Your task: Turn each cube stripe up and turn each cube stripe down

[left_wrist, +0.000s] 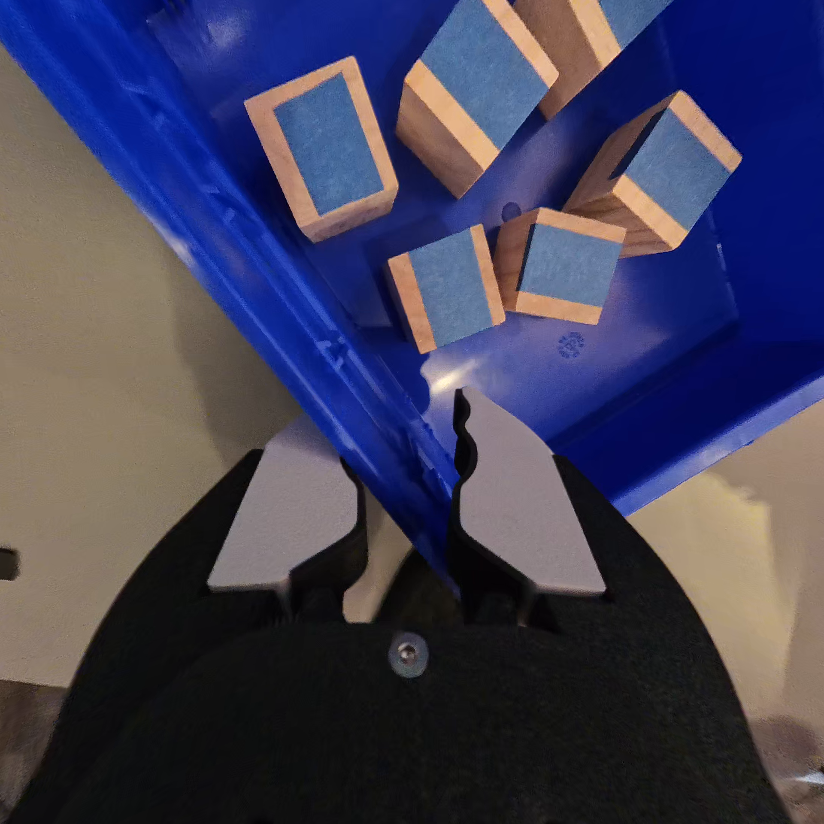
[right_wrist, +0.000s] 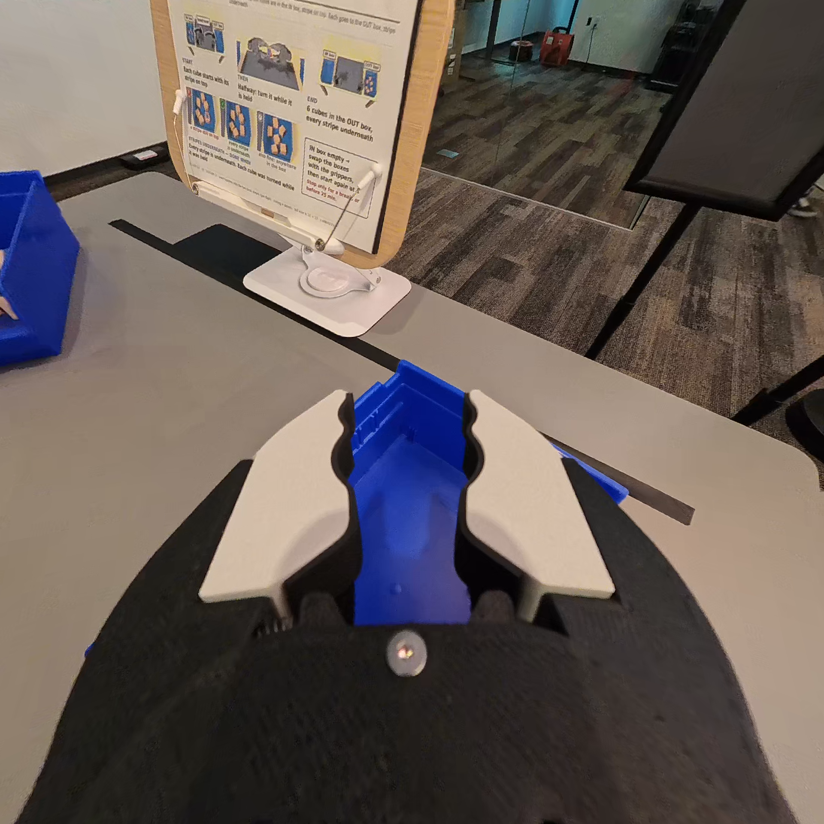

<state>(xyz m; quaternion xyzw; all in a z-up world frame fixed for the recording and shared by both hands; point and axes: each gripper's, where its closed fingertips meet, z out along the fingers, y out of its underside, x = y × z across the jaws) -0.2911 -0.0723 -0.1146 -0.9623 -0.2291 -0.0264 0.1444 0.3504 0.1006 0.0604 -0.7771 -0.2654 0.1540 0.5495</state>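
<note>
Six cubes [left_wrist: 450, 290] fill left bin [left_wrist: 735, 111]; right bin [right_wrist: 408, 526] bare.

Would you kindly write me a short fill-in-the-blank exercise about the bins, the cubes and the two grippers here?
1. The left gripper straddles the wall of a bin holding ___ cubes.
2. The nearest cube has its stripe facing ___.
3. The bin beneath the right gripper is coloured ___.

Missing words: six; up; blue
</note>
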